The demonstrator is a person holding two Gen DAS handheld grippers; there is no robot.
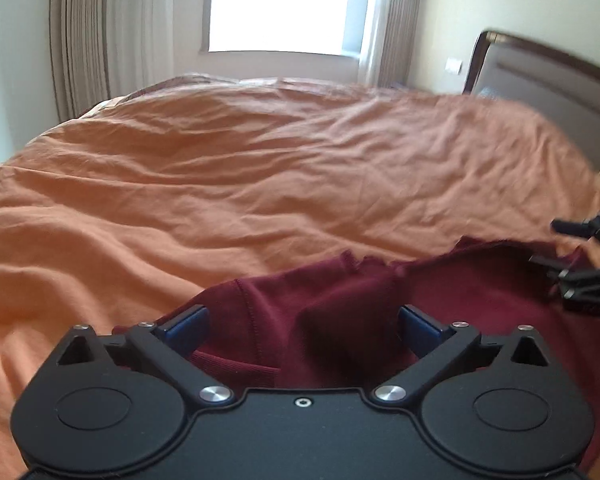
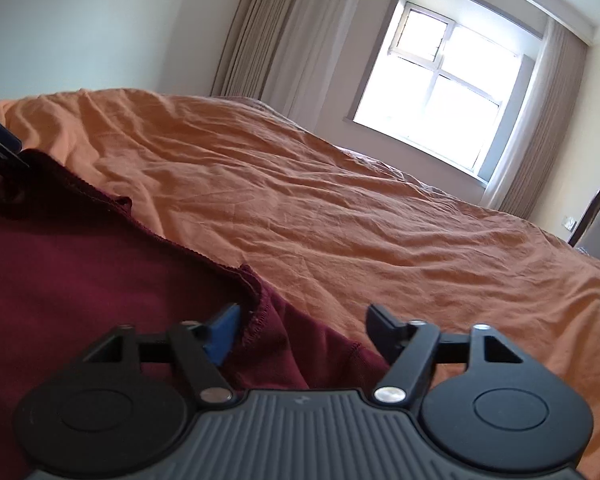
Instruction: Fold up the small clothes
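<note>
An orange bedspread (image 1: 228, 168) covers the bed from edge to edge, rumpled all over with shallow creases. Beyond its far edge hang long beige curtains (image 2: 276, 28) on both sides of a bright window (image 2: 444, 92), and a padded headboard (image 1: 540, 80) with a dark wooden rim stands at the right end of the bed in the left wrist view. A small wall switch (image 1: 454, 65) sits just beside that headboard.

A dark red garment (image 1: 340, 292) lies on the near edge of the bed, spread between the two grippers, with a stitched hem and a bunched fold rising in front of the left one. Its far edge runs ragged across the bedspread, and nothing else lies on the bed around it.

The left gripper (image 1: 303, 330) has its blue-padded fingers (image 1: 184, 326) spread wide, with the red cloth heaped in the gap between them; whether the pads touch the cloth cannot be told. The right gripper (image 2: 302, 334) is likewise spread wide over the garment's hemmed corner, its left pad just beside the hem and its right finger over the bedspread, gripping nothing. In the left wrist view the right gripper shows blurred at the garment's right edge.
</note>
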